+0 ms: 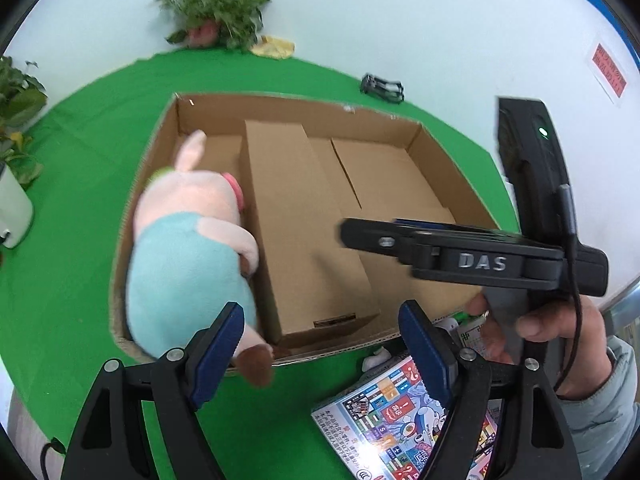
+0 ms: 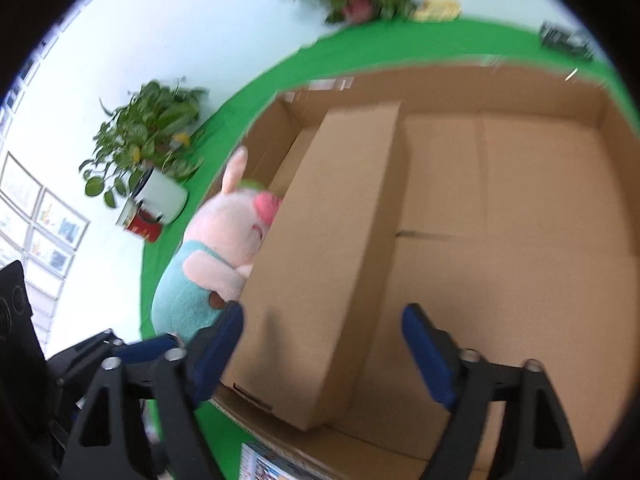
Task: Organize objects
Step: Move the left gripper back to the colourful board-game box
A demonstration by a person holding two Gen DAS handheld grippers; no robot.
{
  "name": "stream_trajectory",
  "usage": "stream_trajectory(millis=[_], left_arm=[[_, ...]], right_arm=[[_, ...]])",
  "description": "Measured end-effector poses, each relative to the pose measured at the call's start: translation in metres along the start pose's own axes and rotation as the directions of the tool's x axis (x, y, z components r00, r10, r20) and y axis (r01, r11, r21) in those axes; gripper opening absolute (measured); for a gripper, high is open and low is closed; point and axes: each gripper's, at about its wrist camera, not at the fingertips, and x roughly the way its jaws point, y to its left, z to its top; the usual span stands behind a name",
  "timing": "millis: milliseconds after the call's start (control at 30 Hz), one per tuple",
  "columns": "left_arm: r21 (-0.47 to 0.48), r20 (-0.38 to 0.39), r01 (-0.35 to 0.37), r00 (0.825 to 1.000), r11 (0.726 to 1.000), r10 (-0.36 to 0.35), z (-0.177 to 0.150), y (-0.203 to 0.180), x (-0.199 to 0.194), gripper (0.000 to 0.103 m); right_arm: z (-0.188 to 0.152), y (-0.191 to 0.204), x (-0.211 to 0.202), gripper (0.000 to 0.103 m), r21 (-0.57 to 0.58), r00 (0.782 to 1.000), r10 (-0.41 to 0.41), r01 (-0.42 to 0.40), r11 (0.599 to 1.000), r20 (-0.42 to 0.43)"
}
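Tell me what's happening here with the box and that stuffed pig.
A person is tidying things into a large open cardboard box on a green table, holding a gripper in each hand. Both the left gripper and the right gripper are open and hold nothing. A plush pig sits wedged in the box's left end, beside a long closed carton. A colourful printed box lies on the table outside, near the front edge.

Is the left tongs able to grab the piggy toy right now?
Probably yes. The left tongs are open, and the pig plush leans over the big cardboard box's near wall just ahead, with nothing between them.
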Motion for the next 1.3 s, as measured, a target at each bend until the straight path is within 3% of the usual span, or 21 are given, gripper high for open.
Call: stream_trajectory(millis=[100, 133, 233, 300, 467, 533, 667, 833, 1000, 1300], left_arm=[[0.008, 0.076, -0.016, 0.997, 1.0, 0.015, -0.008, -0.002, -0.021, 0.082], [0.011, 0.102, -0.029, 0.994, 1.0, 0.027, -0.011, -0.005, -0.028, 0.084], [0.015, 0.203, -0.066, 0.977, 0.998, 0.061, -0.02, -0.014, -0.048, 0.099], [0.002, 0.287, -0.093, 0.954, 0.996, 0.089, -0.029, -0.021, -0.062, 0.103], [-0.009, 0.358, -0.179, 0.918, 0.984, 0.171, -0.037, -0.037, -0.077, 0.103], [0.002, 0.373, -0.209, 0.907, 0.978, 0.193, -0.04, -0.045, -0.079, 0.103], [0.014, 0.373, -0.245, 0.901, 0.969, 0.222, -0.048, -0.057, -0.083, 0.103], [0.027, 0.359, -0.243, 0.908, 0.97, 0.217, -0.06, -0.065, -0.087, 0.103], [0.036, 0.321, -0.234, 0.923, 0.972, 0.211, -0.073, -0.066, -0.081, 0.103], [0.032, 0.298, -0.236, 0.93, 0.971, 0.216, -0.078, -0.067, -0.073, 0.103]], right_arm=[[-0.01, -0.003, -0.037, 0.093, 0.002, 0.987, -0.12, 0.12, 0.993, 0.104], [-0.015, -0.003, -0.048, 0.103, -0.004, 0.978, -0.155, 0.157, 0.988, 0.137], [-0.033, 0.0, -0.086, 0.102, -0.037, 0.933, -0.273, 0.29, 0.956, 0.234], [-0.043, 0.004, -0.104, 0.102, -0.048, 0.91, -0.313, 0.337, 0.94, 0.272], [-0.072, 0.007, -0.136, 0.102, -0.068, 0.87, -0.358, 0.402, 0.913, 0.34], [-0.083, 0.013, -0.14, 0.102, -0.081, 0.865, -0.362, 0.413, 0.907, 0.346], [-0.103, 0.021, -0.148, 0.102, -0.106, 0.85, -0.378, 0.442, 0.891, 0.367], [-0.121, 0.023, -0.152, 0.102, -0.12, 0.862, -0.356, 0.421, 0.899, 0.36], [-0.139, 0.02, -0.148, 0.102, -0.17, 0.916, -0.279, 0.335, 0.927, 0.287], [-0.156, 0.027, -0.136, 0.102, -0.224, 0.951, -0.205, 0.257, 0.94, 0.23]])
